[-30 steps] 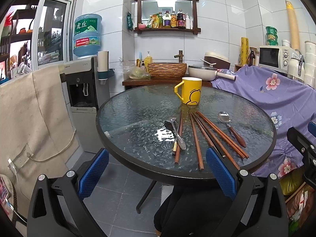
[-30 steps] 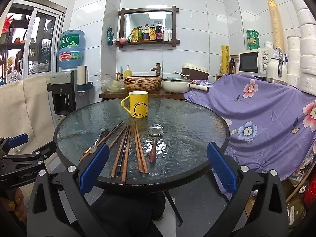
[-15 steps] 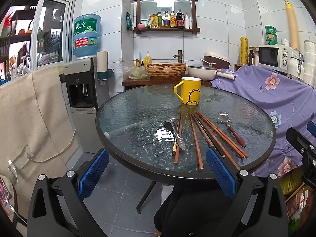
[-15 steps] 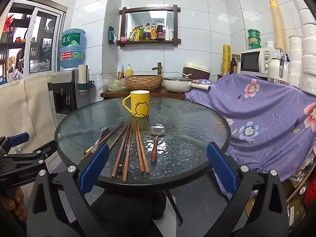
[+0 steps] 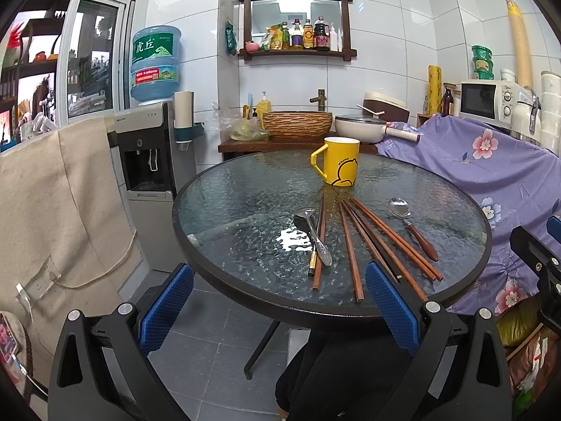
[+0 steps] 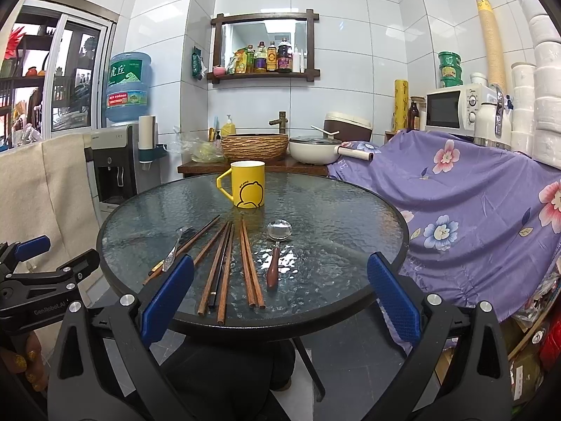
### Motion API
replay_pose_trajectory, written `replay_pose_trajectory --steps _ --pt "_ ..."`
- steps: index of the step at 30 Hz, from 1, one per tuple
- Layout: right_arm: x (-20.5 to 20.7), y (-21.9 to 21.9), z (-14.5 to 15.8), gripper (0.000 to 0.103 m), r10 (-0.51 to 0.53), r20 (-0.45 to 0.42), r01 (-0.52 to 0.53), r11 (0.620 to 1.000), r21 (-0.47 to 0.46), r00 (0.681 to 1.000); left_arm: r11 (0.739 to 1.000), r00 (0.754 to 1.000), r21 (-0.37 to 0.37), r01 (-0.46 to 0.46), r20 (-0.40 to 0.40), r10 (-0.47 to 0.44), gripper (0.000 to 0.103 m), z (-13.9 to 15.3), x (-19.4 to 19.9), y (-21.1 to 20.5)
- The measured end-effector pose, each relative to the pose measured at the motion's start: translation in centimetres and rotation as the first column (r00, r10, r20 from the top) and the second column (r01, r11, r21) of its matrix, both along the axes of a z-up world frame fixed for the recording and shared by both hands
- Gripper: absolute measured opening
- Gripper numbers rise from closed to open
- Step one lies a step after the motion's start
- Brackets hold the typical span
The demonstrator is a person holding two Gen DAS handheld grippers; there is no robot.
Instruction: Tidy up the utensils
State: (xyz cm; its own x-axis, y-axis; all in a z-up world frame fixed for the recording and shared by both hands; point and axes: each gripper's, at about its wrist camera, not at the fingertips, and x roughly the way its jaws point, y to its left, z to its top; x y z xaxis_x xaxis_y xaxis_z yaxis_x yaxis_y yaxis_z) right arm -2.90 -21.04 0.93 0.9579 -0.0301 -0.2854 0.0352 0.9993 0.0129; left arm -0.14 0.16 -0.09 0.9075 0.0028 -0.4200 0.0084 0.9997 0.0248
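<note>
The left hand-held gripper [image 5: 278, 301] hangs off the near edge of the round glass-topped desk [image 5: 245, 189], its blue-padded jaws spread wide and holding nothing. On the desk, going left to right in the left wrist view, a silver metal spoon [image 5: 313, 233] lies across a brown wooden chopstick [image 5: 319, 242] and a dark gold-tipped chopstick [image 5: 311, 263]. Just beside these, several more brown wooden chopsticks [image 5: 382, 242] fan out toward the near rim, with one black chopstick among them. Right of the fan, apart from it, lies a metal spoon with a reddish wooden handle [image 5: 413, 228], bowl pointing away. Behind all the utensils an upright yellow ceramic mug [image 5: 340, 161] stands with its handle to the left. The right hand-held gripper [image 6: 280, 298] likewise hovers at the near rim, jaws wide and empty, with the wooden-handled spoon lying between its pads [image 6: 392, 298] in its own view. A purple floral cloth [image 6: 473, 210] drapes the furniture to the right.
</note>
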Motion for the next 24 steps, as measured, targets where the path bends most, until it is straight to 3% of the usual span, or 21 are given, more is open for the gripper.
replay_pose_trajectory --steps 24 --pt "0.14 -0.06 -0.09 0.097 0.003 -0.011 -0.003 1.0 0.0 1.0 1.0 1.0 -0.002 0.0 -0.004 0.0 0.097 -0.02 -0.04 0.21"
